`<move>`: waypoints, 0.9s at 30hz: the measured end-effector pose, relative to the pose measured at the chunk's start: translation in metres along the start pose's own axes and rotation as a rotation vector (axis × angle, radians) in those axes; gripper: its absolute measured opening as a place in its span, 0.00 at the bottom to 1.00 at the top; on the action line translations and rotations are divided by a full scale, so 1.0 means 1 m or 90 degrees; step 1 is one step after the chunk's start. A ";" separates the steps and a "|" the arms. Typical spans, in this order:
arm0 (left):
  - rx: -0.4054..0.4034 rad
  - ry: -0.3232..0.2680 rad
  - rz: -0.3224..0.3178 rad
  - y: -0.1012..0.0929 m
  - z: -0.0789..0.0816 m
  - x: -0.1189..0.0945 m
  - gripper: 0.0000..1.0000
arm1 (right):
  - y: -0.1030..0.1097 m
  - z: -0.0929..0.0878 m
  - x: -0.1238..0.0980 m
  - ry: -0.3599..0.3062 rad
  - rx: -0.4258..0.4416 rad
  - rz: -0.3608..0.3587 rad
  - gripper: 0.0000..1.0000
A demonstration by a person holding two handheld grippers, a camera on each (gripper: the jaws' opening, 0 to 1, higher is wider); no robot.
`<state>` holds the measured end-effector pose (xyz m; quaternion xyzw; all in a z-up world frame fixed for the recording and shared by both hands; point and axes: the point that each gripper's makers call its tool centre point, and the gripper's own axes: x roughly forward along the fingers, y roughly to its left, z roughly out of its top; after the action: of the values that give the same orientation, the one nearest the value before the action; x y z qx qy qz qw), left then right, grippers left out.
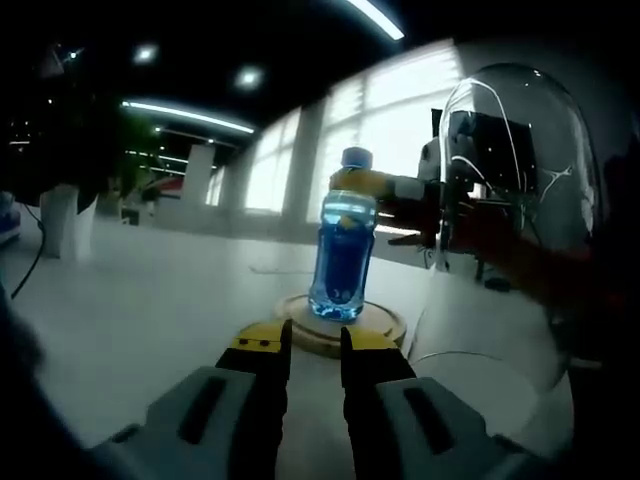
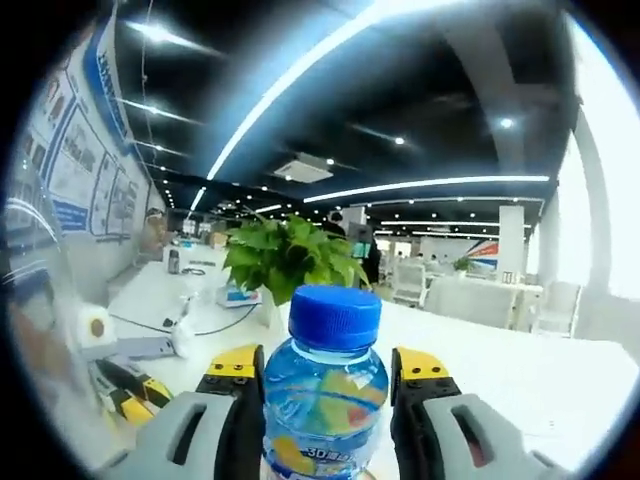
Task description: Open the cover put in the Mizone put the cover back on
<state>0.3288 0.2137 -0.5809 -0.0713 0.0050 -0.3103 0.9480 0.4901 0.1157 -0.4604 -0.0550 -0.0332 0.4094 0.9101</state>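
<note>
Left gripper view: one Mizone bottle (image 1: 343, 255) standing on one round wooden base (image 1: 340, 327), one glass dome (image 1: 520, 230) just beside it. Left gripper (image 1: 315, 345) is nearly closed, holding nothing.

Right gripper view: right gripper (image 2: 327, 368) has its jaws hugging the bottle (image 2: 322, 395), contact unclear.

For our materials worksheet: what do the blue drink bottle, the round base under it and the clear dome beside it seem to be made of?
The blue drink bottle looks like clear glossy plastic, since light shines through the liquid; its blue cap looks like matte ridged plastic. The round base appears to be pale wood, unvarnished. The clear dome is glass or acrylic, going by its sharp reflections; which one is unclear.
</note>
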 end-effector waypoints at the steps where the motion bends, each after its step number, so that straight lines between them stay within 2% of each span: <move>1: 0.000 0.000 0.000 0.000 0.000 0.000 0.15 | -0.002 0.001 -0.001 -0.007 -0.001 -0.003 0.44; 3: -0.001 -0.001 0.001 0.000 0.000 0.000 0.15 | -0.007 0.008 -0.002 -0.029 0.027 -0.007 0.44; 5: -0.002 -0.001 0.001 0.000 0.000 0.000 0.15 | -0.020 0.010 -0.003 -0.034 0.025 -0.014 0.44; 11: -0.001 0.000 0.001 0.001 0.000 0.000 0.15 | -0.034 0.007 -0.008 -0.018 0.006 -0.014 0.49; 12: -0.001 0.000 0.001 0.001 0.000 0.000 0.15 | -0.023 0.007 -0.013 -0.017 0.005 -0.010 0.50; 13: -0.002 0.000 0.001 0.001 0.000 0.000 0.15 | 0.009 0.008 -0.027 -0.018 0.002 -0.010 0.50; 15: -0.002 0.001 0.001 0.001 0.000 0.000 0.15 | 0.032 0.006 -0.045 -0.017 0.006 -0.008 0.51; 19: -0.004 -0.001 0.001 0.002 0.000 0.000 0.15 | 0.046 0.003 -0.069 -0.020 0.028 -0.010 0.51; 23: -0.008 -0.001 0.002 0.002 0.000 0.000 0.15 | 0.050 -0.005 -0.084 -0.008 0.051 -0.007 0.50; 27: -0.007 0.003 0.000 0.001 -0.001 0.000 0.15 | 0.059 -0.011 -0.098 -0.005 0.053 0.009 0.57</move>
<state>0.3294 0.2147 -0.5818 -0.0755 0.0085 -0.3105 0.9475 0.3831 0.0805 -0.4800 -0.0158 -0.0192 0.4173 0.9084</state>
